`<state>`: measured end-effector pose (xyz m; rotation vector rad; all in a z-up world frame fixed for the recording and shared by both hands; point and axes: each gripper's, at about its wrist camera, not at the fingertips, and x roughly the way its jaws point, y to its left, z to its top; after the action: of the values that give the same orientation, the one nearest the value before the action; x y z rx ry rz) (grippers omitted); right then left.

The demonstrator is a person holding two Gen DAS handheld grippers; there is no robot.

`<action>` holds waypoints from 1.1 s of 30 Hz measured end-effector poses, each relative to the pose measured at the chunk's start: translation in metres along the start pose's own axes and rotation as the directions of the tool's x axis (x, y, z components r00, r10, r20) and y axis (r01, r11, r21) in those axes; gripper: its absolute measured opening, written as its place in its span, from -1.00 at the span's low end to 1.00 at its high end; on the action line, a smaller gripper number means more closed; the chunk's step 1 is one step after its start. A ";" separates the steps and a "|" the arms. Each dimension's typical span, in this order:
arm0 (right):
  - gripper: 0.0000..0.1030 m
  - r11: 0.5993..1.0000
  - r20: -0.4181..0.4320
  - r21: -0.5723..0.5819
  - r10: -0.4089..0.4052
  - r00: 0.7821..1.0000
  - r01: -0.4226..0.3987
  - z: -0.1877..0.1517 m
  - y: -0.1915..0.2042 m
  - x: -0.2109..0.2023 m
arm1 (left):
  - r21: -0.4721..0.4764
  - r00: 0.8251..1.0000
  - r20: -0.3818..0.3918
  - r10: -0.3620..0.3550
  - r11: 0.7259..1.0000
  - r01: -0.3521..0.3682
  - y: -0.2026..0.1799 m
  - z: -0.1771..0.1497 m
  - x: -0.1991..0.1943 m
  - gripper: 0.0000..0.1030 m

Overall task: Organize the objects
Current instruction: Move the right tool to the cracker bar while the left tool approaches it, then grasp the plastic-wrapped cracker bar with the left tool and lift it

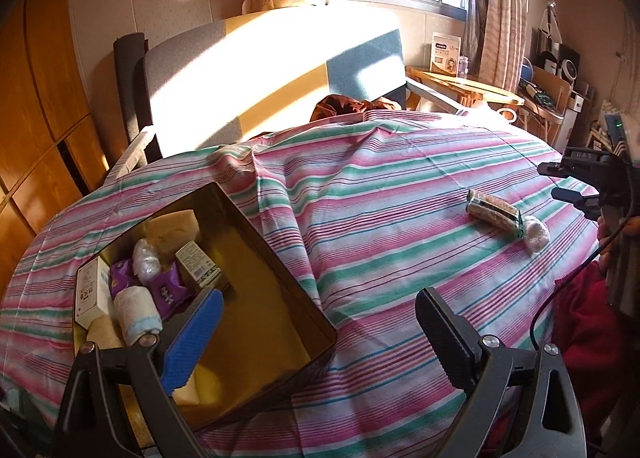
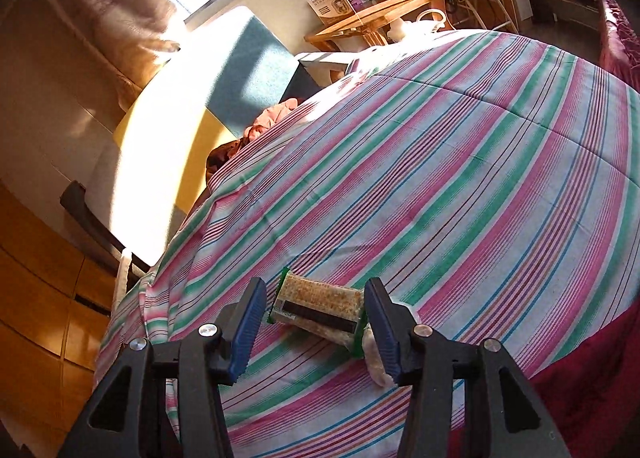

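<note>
We see a crinkly green-edged cracker packet (image 2: 320, 308) lying flat on the pink-and-green striped cotton bedspread (image 2: 460, 177) | it sits between our right gripper (image 2: 316, 326) jaws, parted, pads not pressing (a cling-wrapped white lump (image 2: 374, 362) touches it) | left gripper (image 1: 320, 342) gapes empty beside the gold-lined rectangular tin box (image 1: 256, 290), well apart.
</note>
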<state>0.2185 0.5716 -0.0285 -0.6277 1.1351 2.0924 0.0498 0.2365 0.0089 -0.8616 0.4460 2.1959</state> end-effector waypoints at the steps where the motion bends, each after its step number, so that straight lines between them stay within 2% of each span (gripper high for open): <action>1: 0.00 1.000 0.003 0.007 0.007 1.000 -0.007 0.000 -0.001 -0.001 | 0.010 1.000 -0.003 -0.012 1.000 0.012 -0.005 0.003 0.003 0.90; 7: 0.02 0.996 0.028 0.063 0.059 0.998 -0.061 0.003 -0.011 -0.006 | 0.038 0.995 -0.042 -0.086 0.995 0.088 -0.035 0.019 0.026 0.89; 9: 0.10 0.992 0.033 0.088 0.087 0.996 -0.089 0.003 -0.015 -0.007 | 0.034 0.992 -0.060 -0.114 0.993 0.116 -0.044 0.025 0.035 0.89; 13: 0.11 0.984 0.036 0.127 0.120 0.992 -0.124 0.004 -0.022 -0.007 | 0.043 0.986 -0.090 -0.137 0.989 0.142 -0.061 0.031 0.053 0.89; 19: 0.11 0.973 0.059 0.158 0.158 0.986 -0.165 0.005 -0.026 -0.009 | -0.021 0.962 -0.170 -0.212 0.977 0.212 -0.075 0.040 0.086 0.83; 23: 0.13 0.966 0.072 0.182 0.172 0.982 -0.183 0.005 -0.030 -0.011 | -0.087 0.931 -0.224 -0.289 0.957 0.276 -0.086 0.047 0.109 0.65; 25: 0.24 0.963 0.077 0.191 0.179 0.981 -0.191 0.005 -0.032 -0.011 | -0.124 0.913 -0.249 -0.324 0.945 0.302 -0.094 0.051 0.122 0.61; 27: 0.30 0.960 0.084 0.197 0.184 0.979 -0.197 0.004 -0.033 -0.012 | -0.170 0.887 -0.278 -0.369 0.928 0.333 -0.102 0.056 0.135 0.51; 33: 0.31 0.956 0.090 0.200 0.201 0.975 -0.216 0.003 -0.033 -0.012 | -0.266 0.820 -0.334 -0.465 0.881 0.391 -0.138 0.075 0.170 0.49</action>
<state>0.2510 0.5837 -0.0362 -0.3458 1.4114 2.1117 0.0302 0.4559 -0.0627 -1.3701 0.1989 1.6611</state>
